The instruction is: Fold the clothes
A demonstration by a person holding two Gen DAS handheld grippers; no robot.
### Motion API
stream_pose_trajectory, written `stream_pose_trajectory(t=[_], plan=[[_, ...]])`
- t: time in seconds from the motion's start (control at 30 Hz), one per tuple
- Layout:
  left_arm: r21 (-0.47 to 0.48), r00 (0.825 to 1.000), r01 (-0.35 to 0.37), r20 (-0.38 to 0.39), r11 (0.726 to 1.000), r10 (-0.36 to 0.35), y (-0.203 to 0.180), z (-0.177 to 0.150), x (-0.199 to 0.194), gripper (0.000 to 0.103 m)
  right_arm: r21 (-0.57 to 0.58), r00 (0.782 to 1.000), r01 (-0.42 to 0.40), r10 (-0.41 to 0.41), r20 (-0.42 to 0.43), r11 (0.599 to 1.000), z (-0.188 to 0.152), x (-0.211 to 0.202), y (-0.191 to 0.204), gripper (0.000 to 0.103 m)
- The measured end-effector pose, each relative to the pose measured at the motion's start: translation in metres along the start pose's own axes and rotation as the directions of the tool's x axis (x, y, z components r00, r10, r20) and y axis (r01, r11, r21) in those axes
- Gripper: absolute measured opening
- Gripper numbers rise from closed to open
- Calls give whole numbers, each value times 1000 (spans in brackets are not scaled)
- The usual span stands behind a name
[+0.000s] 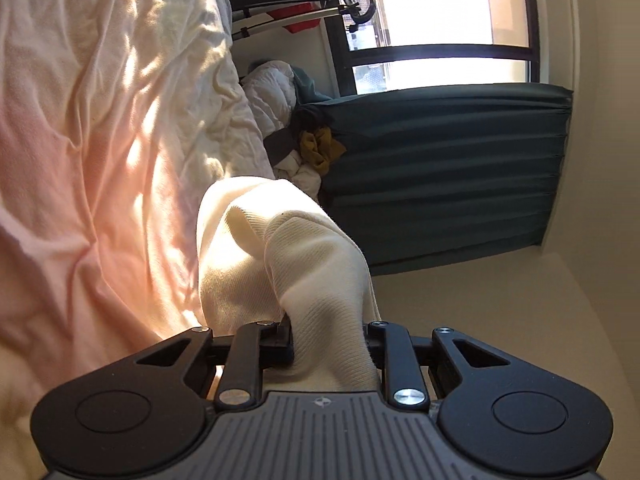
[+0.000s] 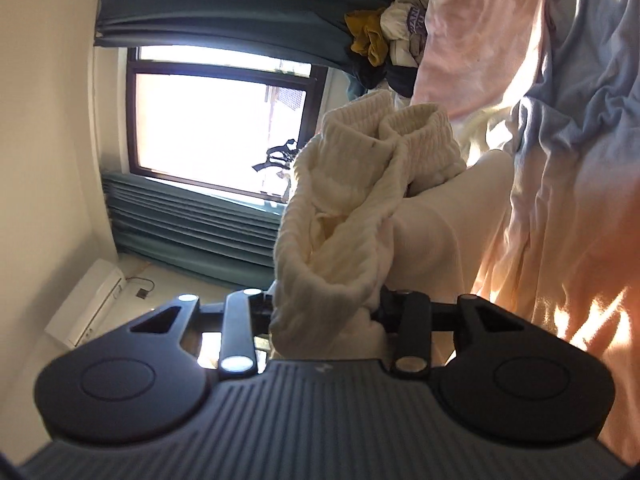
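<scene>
A cream knit garment [image 1: 280, 256] is bunched between the jaws of my left gripper [image 1: 330, 344], which is shut on it; the fabric hides the fingertips. In the right wrist view the same cream garment [image 2: 352, 208] shows ribbed cuffs at its far end, and my right gripper [image 2: 326, 316] is shut on its near edge. Both views are rolled sideways, and the garment hangs lifted off the bed between the two grippers.
A bed with a rumpled pale pink sheet [image 1: 100, 140] fills one side, with a blue-grey cloth [image 2: 580, 100] on it. A pile of mixed clothes [image 1: 308, 148] lies at the far end. Dark green curtains [image 1: 448, 168], a window [image 2: 208, 120] and a wall heater [image 2: 88, 308] lie beyond.
</scene>
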State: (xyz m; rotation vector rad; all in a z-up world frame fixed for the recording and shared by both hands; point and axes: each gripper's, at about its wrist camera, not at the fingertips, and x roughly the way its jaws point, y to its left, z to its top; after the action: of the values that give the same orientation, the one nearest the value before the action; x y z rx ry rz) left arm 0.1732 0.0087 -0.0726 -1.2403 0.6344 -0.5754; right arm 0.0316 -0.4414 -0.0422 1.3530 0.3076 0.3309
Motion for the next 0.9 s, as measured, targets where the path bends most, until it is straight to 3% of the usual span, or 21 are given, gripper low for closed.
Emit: stream_pose_trajectory(t=[0.23, 0.43, 0.53, 0.7, 0.8, 0.9], plan=[[34, 990, 86, -116, 996, -82, -52, -70, 47, 23, -33, 992, -32, 36, 123, 999, 30, -95, 26, 42], [39, 949, 161, -279, 986, -144, -101, -163, 125, 23, -77, 956, -14, 36, 291, 997, 67, -200, 42, 42], [28, 916, 195, -363, 980, -171, -120, -217, 164, 23, -101, 924, 11, 29, 381, 995, 91, -254, 46, 42], [-7, 840, 238, -500, 971, -209, -151, -317, 232, 23, -118, 853, 55, 15, 522, 991, 116, -343, 42, 42], [-31, 785, 250, -578, 968, -221, -165, -383, 271, 23, -108, 788, 78, 5, 616, 991, 123, -398, 34, 42], [-51, 725, 242, -654, 969, -216, -177, -454, 305, 23, -95, 709, 100, -4, 705, 990, 129, -453, 25, 42]])
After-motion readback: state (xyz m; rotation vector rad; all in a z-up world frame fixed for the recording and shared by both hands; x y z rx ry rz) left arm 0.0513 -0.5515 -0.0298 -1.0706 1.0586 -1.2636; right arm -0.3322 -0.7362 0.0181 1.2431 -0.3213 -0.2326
